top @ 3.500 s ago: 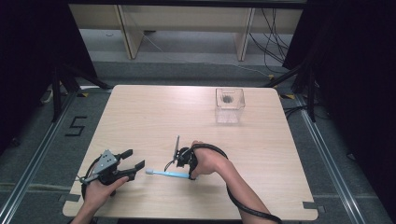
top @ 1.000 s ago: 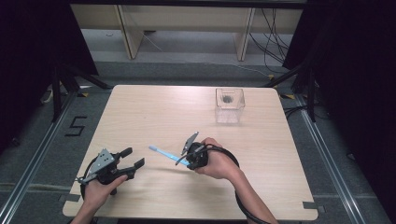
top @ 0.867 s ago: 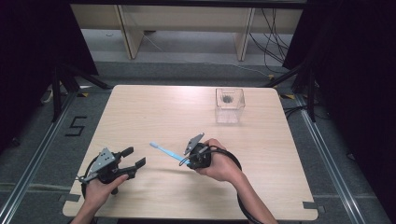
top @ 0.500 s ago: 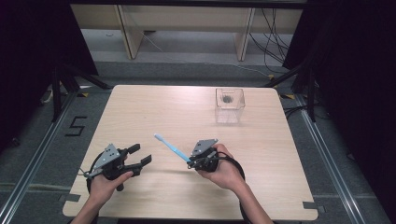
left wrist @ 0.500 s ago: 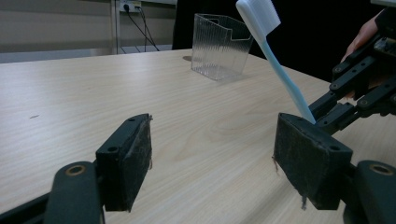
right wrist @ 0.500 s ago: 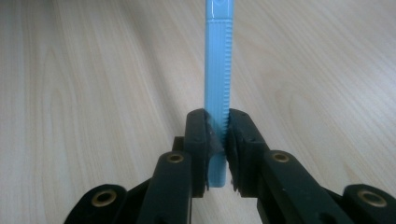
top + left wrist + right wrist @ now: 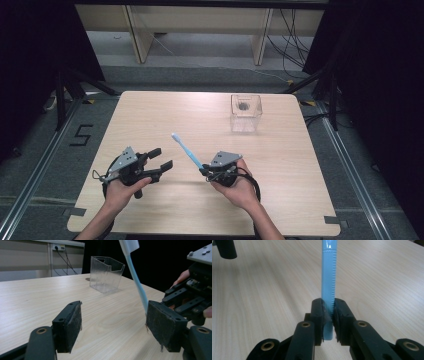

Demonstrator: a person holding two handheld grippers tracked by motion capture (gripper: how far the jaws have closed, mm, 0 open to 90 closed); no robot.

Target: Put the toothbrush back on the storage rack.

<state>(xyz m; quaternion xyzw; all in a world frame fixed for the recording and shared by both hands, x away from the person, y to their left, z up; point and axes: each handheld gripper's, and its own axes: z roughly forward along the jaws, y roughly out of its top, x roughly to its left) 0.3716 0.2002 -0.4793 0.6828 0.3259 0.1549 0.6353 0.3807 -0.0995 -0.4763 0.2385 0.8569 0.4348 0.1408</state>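
Honestly, the toothbrush [image 7: 187,151] is pinched only at its handle end by the right gripper [image 7: 206,171], jaws clamped tight, head sticking up over the table [image 7: 150,115]. It could pivot or slip out during a swing toward the bin [image 7: 246,113]. Left gripper [image 7: 161,159] hangs wide open, empty, nearby.

Light-blue toothbrush [image 7: 187,150], white bristled head, raised off table, angled up-left
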